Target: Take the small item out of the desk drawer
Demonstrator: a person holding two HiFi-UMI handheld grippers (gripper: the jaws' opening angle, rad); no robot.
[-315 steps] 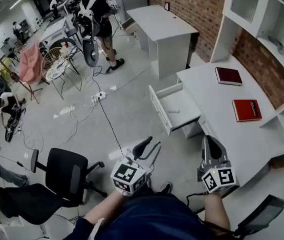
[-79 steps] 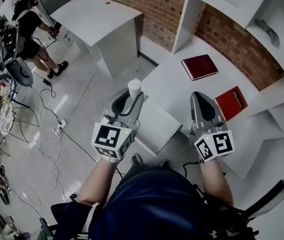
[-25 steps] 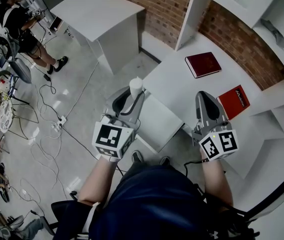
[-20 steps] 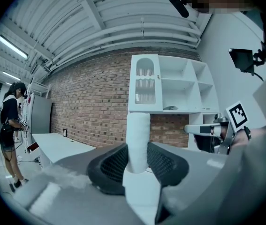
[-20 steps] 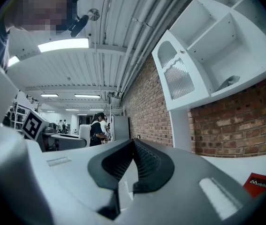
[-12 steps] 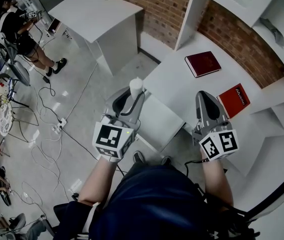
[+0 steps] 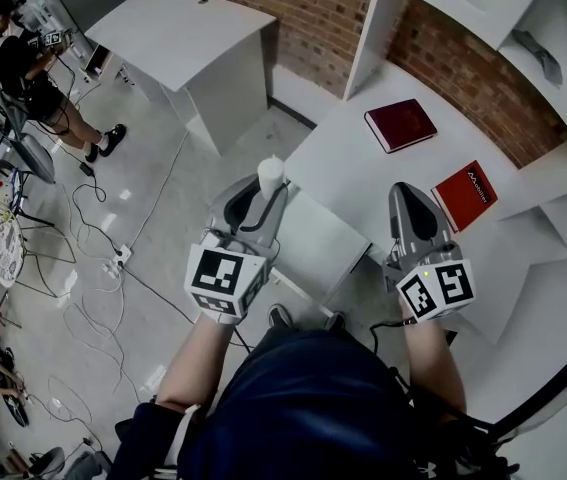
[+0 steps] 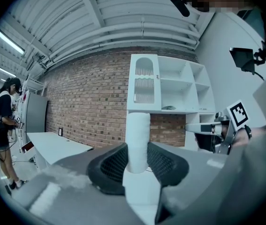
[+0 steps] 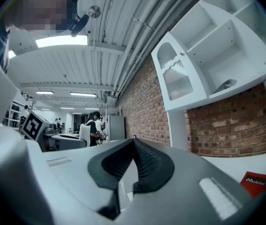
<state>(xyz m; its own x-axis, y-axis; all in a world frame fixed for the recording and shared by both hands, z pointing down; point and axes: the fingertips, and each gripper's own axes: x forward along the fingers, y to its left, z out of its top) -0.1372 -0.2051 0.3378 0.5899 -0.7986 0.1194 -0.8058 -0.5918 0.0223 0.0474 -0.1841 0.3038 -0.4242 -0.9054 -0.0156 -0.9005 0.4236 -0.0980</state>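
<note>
Plainly, the left gripper view shows the left gripper point(image 8: 137, 161) w/ jaws part open, clamped on 1 small white cylinder point(image 8: 138, 137), upright; the head view adds that it's held up near the drawer point(image 7: 318, 243), outside it; the right gripper view shows the right gripper point(image 9: 132, 149) jaws together, empty; from above, 2 books on the surface point(image 7: 348, 168): dark red book point(image 7: 400, 125) & bright red book point(image 7: 465, 195); the right gripper view catches only 1.

Head view down, gripper views facing shelves point(image 8: 160, 78)
</note>
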